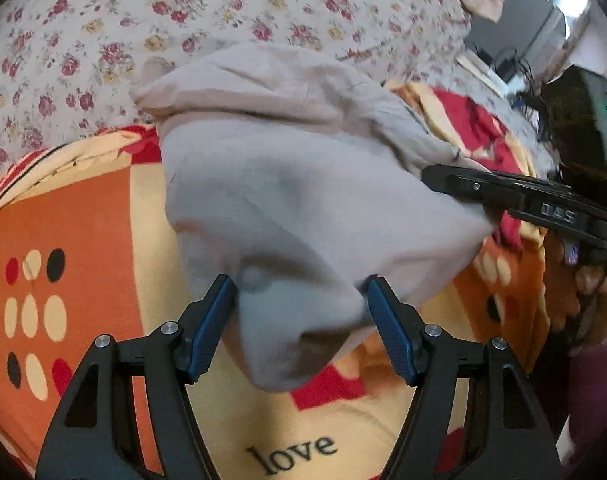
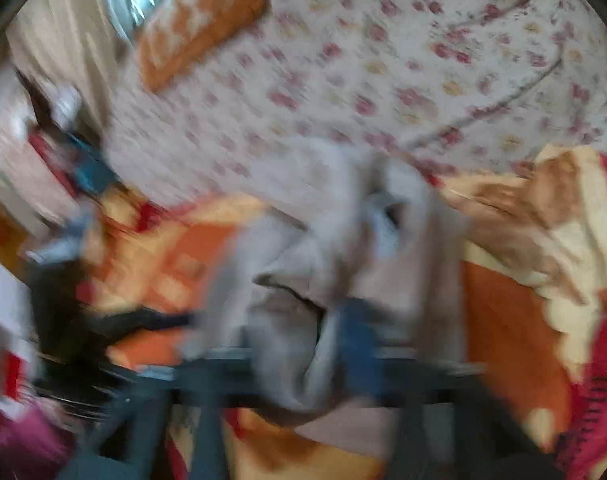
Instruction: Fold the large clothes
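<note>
- The left tongs (image 1: 301, 322) are wide apart, with a bunch of the grey garment (image 1: 295, 200) between the blue pads, which touch it.
- The right tongs (image 1: 435, 176) pinch the garment's edge.
- The garment hangs above the orange blanket (image 1: 75, 216) on the bed.

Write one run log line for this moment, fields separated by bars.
step: folding | left tool: open around grey garment | right tool: pinching garment edge | surface: orange blanket

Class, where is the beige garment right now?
In the left wrist view the beige garment hangs centre frame between the left tongs, above the orange blanket; the right tongs grip its right edge.
</note>
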Tool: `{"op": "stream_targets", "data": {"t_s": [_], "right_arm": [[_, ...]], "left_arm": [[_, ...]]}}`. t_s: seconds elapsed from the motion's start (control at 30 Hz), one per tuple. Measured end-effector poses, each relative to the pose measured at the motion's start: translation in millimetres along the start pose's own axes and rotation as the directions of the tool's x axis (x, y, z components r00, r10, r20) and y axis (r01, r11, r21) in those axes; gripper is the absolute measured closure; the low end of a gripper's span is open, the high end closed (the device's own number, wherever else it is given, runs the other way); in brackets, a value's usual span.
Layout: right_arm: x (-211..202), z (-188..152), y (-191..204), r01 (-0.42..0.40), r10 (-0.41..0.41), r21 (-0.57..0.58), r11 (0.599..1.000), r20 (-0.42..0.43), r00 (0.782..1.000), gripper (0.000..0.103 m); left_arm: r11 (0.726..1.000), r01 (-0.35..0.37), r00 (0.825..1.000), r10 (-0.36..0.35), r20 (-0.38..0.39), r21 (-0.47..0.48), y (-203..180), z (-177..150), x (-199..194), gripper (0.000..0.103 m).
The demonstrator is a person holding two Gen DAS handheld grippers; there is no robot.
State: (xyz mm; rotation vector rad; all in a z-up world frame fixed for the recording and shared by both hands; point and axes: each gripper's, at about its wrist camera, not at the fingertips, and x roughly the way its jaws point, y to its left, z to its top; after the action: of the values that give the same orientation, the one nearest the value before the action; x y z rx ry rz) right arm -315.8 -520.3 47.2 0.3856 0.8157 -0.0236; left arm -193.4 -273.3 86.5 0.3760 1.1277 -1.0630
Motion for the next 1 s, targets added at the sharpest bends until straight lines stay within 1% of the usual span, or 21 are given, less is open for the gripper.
{"op": "stream_targets", "data": {"t_s": [0.07, 0.13, 0.2, 0.23, 0.3, 0.33, 0.4, 0.47, 0.5, 0.53, 0.57, 0.6, 0.7, 0.77, 0.8, 0.83, 0.87, 0.9, 0.93, 0.97, 1.0], "right_arm": [[-6, -16, -12, -0.001, 0.001, -0.011, 1.0, -0.018, 1.0, 0.098], [-5, -36, -22, 0.022, -0.022, -0.004, 1.0, -0.063, 0.998, 0.099], [5, -52, -28, 0.049, -0.049, -0.008, 0.999, -0.113, 0.992, 0.1], [8, -56, -28, 0.055, -0.057, -0.013, 0.998, -0.125, 0.991, 0.1], [7, -55, -28, 0.057, -0.058, -0.014, 0.998, -0.114, 0.992, 0.1], [1, -50, -28, 0.052, -0.053, -0.01, 0.999, -0.092, 0.994, 0.1], [-13, -41, -27, 0.049, -0.049, 0.002, 0.999, -0.048, 0.998, 0.1], [-29, -28, -23, 0.054, -0.054, 0.02, 0.998, 0.016, 0.998, 0.092], [-38, -21, -22, 0.061, -0.062, 0.024, 0.998, 0.056, 0.997, 0.068], [-44, -11, -18, 0.065, -0.067, 0.025, 0.998, 0.098, 0.993, 0.039], [-45, -3, -16, 0.063, -0.066, 0.026, 0.998, 0.123, 0.99, 0.031], [-43, 8, -13, 0.055, -0.058, 0.027, 0.998, 0.133, 0.989, 0.028], [-11, 50, -8, 0.016, -0.023, 0.062, 0.998, 0.109, 0.994, 0.029], [20, 74, -10, 0.016, -0.021, 0.074, 0.997, 0.064, 0.998, 0.029], [39, 85, -12, 0.024, -0.027, 0.072, 0.997, 0.034, 0.999, 0.029], [60, 95, -14, 0.016, -0.016, 0.077, 0.997, -0.005, 1.0, 0.029], [79, 101, -17, -0.005, 0.009, 0.094, 0.996, -0.04, 0.999, 0.029], [85, 101, -20, -0.014, 0.019, 0.104, 0.995, -0.047, 0.999, 0.045], [91, 102, -23, -0.003, 0.007, 0.11, 0.994, -0.038, 0.999, 0.089], [89, 101, -26, 0.02, -0.018, 0.11, 0.994, -0.017, 1.0, 0.1], [84, 98, -31, 0.019, -0.021, 0.113, 0.993, 0.012, 1.0, 0.1]], "left_arm": [[1.0, 0.016, 1.0, -0.015, -0.012, 0.012, 1, -8, -1, 0.033], [0.999, 0.026, 1.0, -0.025, -0.004, 0.035, 0, -12, -3, 0.033], [0.999, 0.034, 0.999, -0.034, 0.001, 0.039, -1, -9, -5, 0.033], [0.999, 0.037, 0.999, -0.037, 0.01, 0.027, 0, -6, -6, 0.033], [0.999, 0.043, 0.998, -0.043, 0.048, -0.017, 3, 3, -9, 0.033], [0.997, 0.052, 0.996, -0.048, 0.069, -0.054, 6, 8, -9, 0.033], [0.995, 0.052, 0.996, -0.045, 0.083, -0.088, 10, 17, -6, 0.034], [0.995, 0.017, 0.997, -0.009, 0.083, -0.1, 12, 26, 2, 0.034], [0.995, -0.001, 0.997, 0.009, 0.076, -0.101, 12, 29, 8, 0.034], [0.995, -0.011, 0.997, 0.018, 0.07, -0.103, 12, 31, 13, 0.033], [0.994, -0.015, 0.998, 0.022, 0.066, -0.106, 12, 33, 16, 0.033], [0.994, -0.014, 0.998, 0.021, 0.063, -0.11, 13, 34, 19, 0.033], [0.993, -0.01, 0.998, 0.017, 0.062, -0.117, 14, 35, 22, 0.033], [0.993, -0.012, 0.998, 0.018, 0.059, -0.114, 14, 36, 23, 0.033], [0.994, -0.012, 0.998, 0.018, 0.056, -0.111, 14, 36, 24, 0.033], [0.994, -0.012, 0.998, 0.018, 0.054, -0.108, 14, 36, 25, 0.033], [0.994, -0.014, 0.998, 0.019, 0.053, -0.107, 14, 36, 25, 0.033], [0.994, -0.013, 0.998, 0.018, 0.052, -0.106, 14, 36, 25, 0.033], [0.994, -0.01, 0.999, 0.016, 0.052, -0.106, 15, 37, 25, 0.033], [0.994, -0.007, 0.999, 0.013, 0.052, -0.107, 16, 37, 24, 0.033], [0.994, 0.001, 0.998, 0.005, 0.055, -0.11, 17, 37, 22, 0.033]]}}
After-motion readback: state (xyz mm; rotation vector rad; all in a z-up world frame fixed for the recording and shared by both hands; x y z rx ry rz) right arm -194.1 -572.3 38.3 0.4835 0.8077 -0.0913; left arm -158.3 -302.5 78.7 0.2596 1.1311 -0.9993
